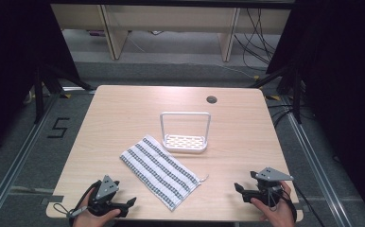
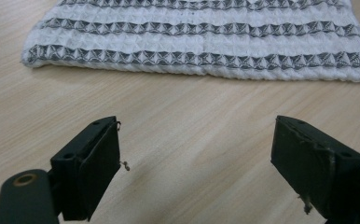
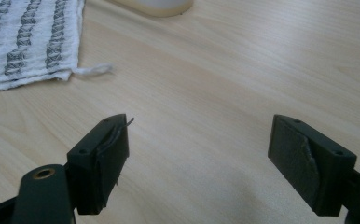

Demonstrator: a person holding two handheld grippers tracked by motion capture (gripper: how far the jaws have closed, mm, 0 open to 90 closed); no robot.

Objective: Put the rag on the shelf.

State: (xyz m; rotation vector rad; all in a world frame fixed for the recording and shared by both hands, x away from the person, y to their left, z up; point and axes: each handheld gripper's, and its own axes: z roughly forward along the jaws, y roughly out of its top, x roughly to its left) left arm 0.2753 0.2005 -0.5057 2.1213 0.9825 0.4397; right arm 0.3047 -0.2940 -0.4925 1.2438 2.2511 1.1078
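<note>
Pale wooden tabletop [image 1: 124, 113] carries a striped cloth [image 1: 160, 171] at lower centre, soft and light I think; I would pinch a corner. Left gripper [image 1: 124, 206] and right gripper [image 1: 241, 191] both gape, empty.

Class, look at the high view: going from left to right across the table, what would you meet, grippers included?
Left gripper → striped cloth → white rack → right gripper.
</note>
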